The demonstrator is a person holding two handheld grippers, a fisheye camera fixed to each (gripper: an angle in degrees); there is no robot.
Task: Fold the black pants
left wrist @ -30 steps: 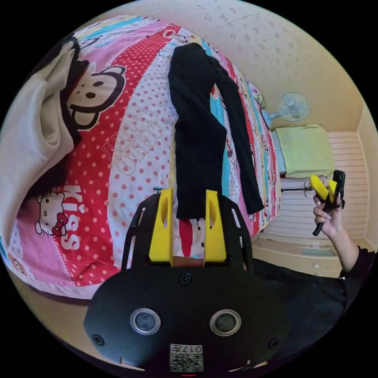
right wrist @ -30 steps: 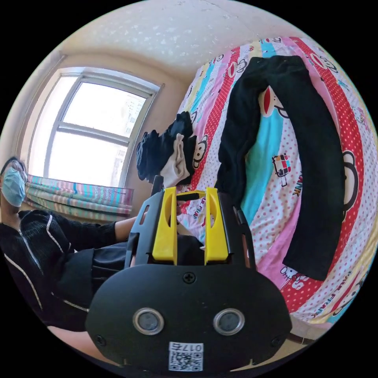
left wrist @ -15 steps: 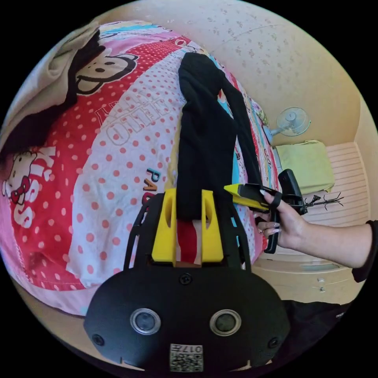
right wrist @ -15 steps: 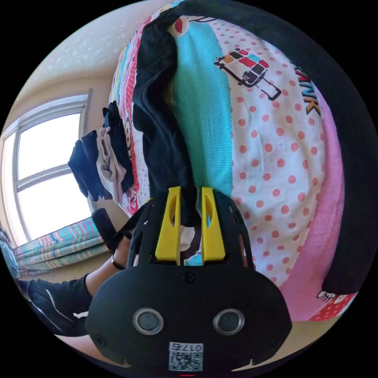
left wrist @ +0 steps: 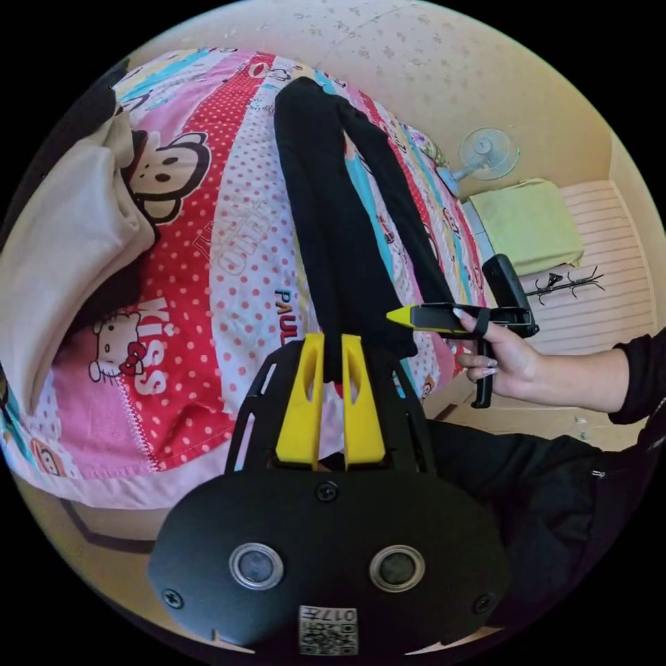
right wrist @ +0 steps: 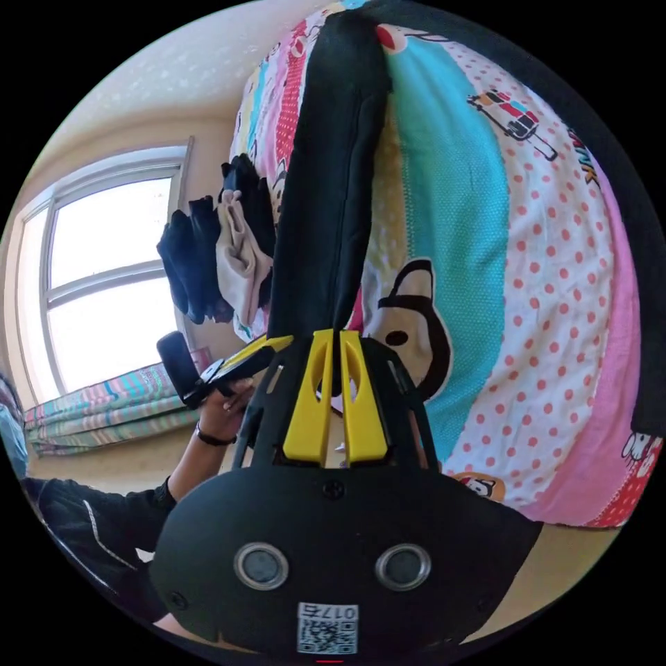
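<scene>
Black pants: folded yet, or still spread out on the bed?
Spread out: the black pants lie full length on the bedspread, legs apart, both hand-held grippers clamped on one leg's end.

The black pants (left wrist: 333,229) lie spread lengthwise on the bed (left wrist: 229,229), the two legs parted in a narrow V with patterned sheet between them. One leg's hem (left wrist: 336,350) reaches the bed's near edge; the cloth is plain, dark and fairly smooth.

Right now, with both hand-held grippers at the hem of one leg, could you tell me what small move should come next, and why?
Probably lift that hem and carry it across to the other leg: both the left hand-held gripper and right hand-held gripper pinch one leg of the black cotton pants, which lie splayed.
</scene>
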